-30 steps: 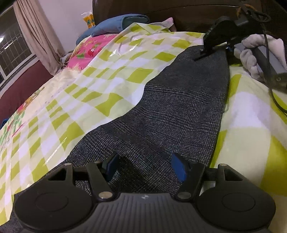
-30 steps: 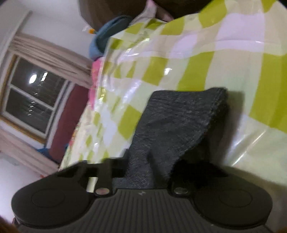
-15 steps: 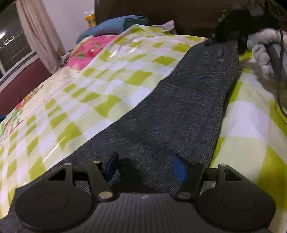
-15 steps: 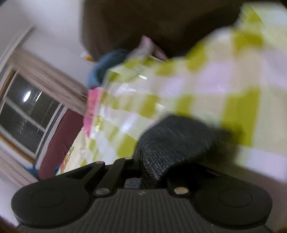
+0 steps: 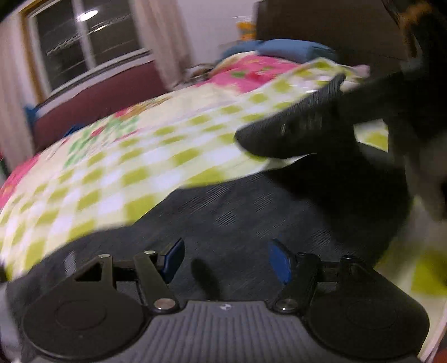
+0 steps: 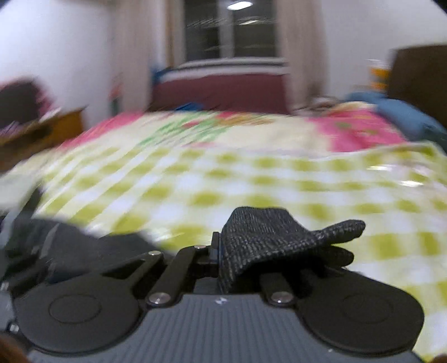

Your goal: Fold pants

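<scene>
Dark grey woven pants [image 5: 251, 212] lie on a green-and-white checked sheet [image 5: 117, 173] on a bed. My left gripper [image 5: 226, 258] is open, its blue pads [image 5: 174, 255] low over the cloth and empty. My right gripper [image 6: 220, 251] is shut on the end of a pant leg [image 6: 268, 231] and holds it lifted above the sheet [image 6: 223, 178]. In the left wrist view the right gripper [image 5: 293, 131] hangs over the pants with cloth trailing behind it. Both views are blurred by motion.
A pink floral blanket [image 5: 251, 69] and a blue pillow [image 5: 293, 50] lie near the dark headboard [image 5: 321, 25]. A window [image 6: 232, 28] with curtains and a maroon bench [image 6: 223, 92] stand beyond the bed. A wooden table [image 6: 36, 131] is at the left.
My right gripper has swung with the leg end from the headboard side back over the pants, its view turning toward the window. My left gripper has turned left and stays open on the cloth.
</scene>
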